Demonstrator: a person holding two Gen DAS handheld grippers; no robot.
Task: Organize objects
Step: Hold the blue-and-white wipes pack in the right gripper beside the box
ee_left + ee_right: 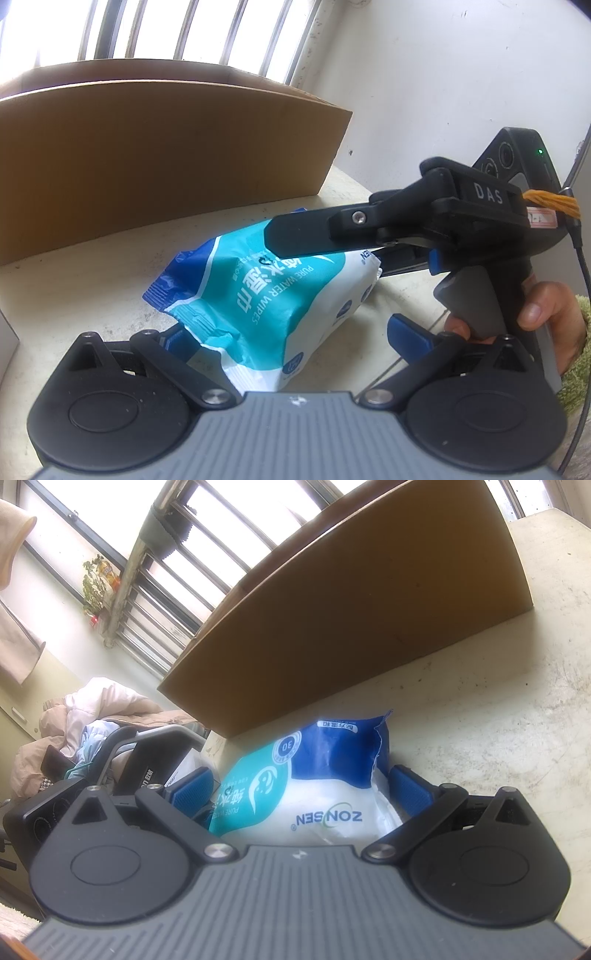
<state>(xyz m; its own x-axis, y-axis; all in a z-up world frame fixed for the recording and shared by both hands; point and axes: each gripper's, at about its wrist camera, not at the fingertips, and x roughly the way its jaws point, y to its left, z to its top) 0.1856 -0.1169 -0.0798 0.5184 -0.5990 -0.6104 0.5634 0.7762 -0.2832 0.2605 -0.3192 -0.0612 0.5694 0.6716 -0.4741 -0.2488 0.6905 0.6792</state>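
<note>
From the left wrist, the pack of wet wipes lies on the pale surface, near the cardboard box at ten o'clock. The left claw stands wide, one pad touching the pack's corner. The right claw reaches in from three o'clock, a hand on its grip.

From the right wrist, the right claw straddles the pack, its blue pads just beside it; whether they pinch it, I cannot tell. The box stands at twelve o'clock.

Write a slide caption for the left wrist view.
Both tongs straddle a teal wet-wipes pack on the counter, beside a cardboard box.
</note>
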